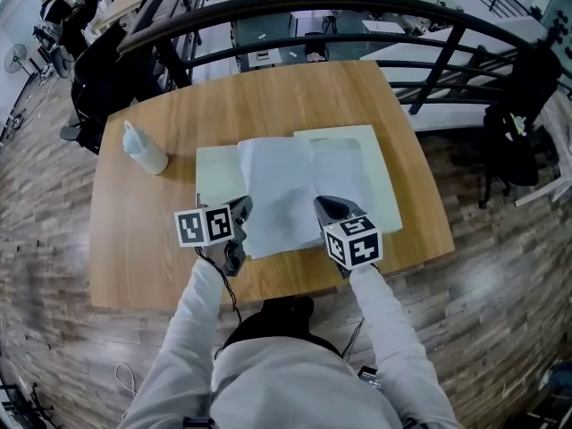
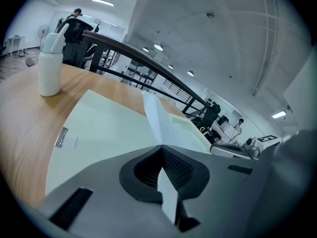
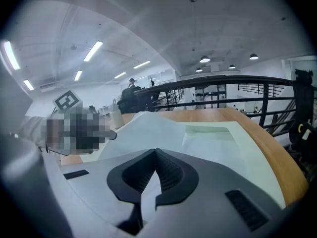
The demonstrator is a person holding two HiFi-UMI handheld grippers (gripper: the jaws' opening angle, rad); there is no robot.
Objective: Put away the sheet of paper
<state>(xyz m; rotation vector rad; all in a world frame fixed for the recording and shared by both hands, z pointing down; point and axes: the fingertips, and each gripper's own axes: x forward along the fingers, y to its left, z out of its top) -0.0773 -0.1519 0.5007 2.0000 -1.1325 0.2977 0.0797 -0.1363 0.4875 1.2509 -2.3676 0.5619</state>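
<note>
A white sheet of paper (image 1: 281, 190) hangs over an open pale green folder (image 1: 384, 186) on the round wooden table (image 1: 147, 239). Both grippers pinch its near edge. My left gripper (image 1: 239, 218) is shut on the near left corner, my right gripper (image 1: 323, 209) on the near right corner. In the left gripper view the sheet (image 2: 157, 118) runs edge-on into the shut left gripper (image 2: 163, 155), above the folder (image 2: 104, 128). In the right gripper view the sheet (image 3: 148, 128) bulges upward from the shut right gripper (image 3: 154, 160), and the folder (image 3: 237, 148) lies to its right.
A white squeeze bottle (image 1: 143, 147) stands on the table at the far left, also seen as the bottle (image 2: 50, 66). A dark curved railing (image 1: 357, 12) runs behind the table's far edge. People sit at desks far off.
</note>
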